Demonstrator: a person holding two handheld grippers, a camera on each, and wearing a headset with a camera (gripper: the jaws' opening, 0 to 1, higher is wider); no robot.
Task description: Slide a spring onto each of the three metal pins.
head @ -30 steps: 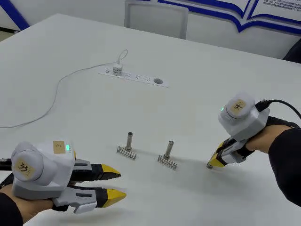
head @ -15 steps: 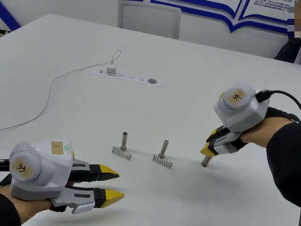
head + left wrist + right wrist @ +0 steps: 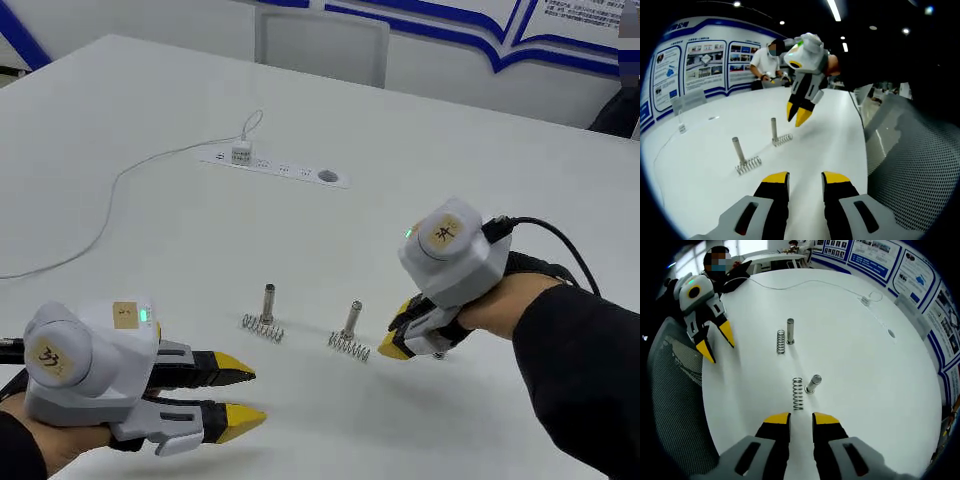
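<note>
White tabletop point(image 3: 150, 120) spreads ahead of you, with a power strip point(image 3: 275, 165) lying well beyond the work and a chair back point(image 3: 320, 42) at the far edge. Two metal pins stand upright near the middle, the left pin point(image 3: 268, 300) and the right pin point(image 3: 352, 317), both bare. Each has a spring lying flat on the tabletop at its foot: the left spring point(image 3: 262, 327) just in front of the left pin, the right spring point(image 3: 349, 346) just in front of the right pin, neither threaded on. Your right gripper point(image 3: 393, 351) points down at the tabletop just beside the right spring, on its right as you look. In the right gripper view its jaws stand slightly parted with nothing between them, and that spring and pin are straight ahead. Your left gripper point(image 3: 238, 392) sits low at the near left, well apart from both pins, its jaws spread wider and likewise empty.
</note>
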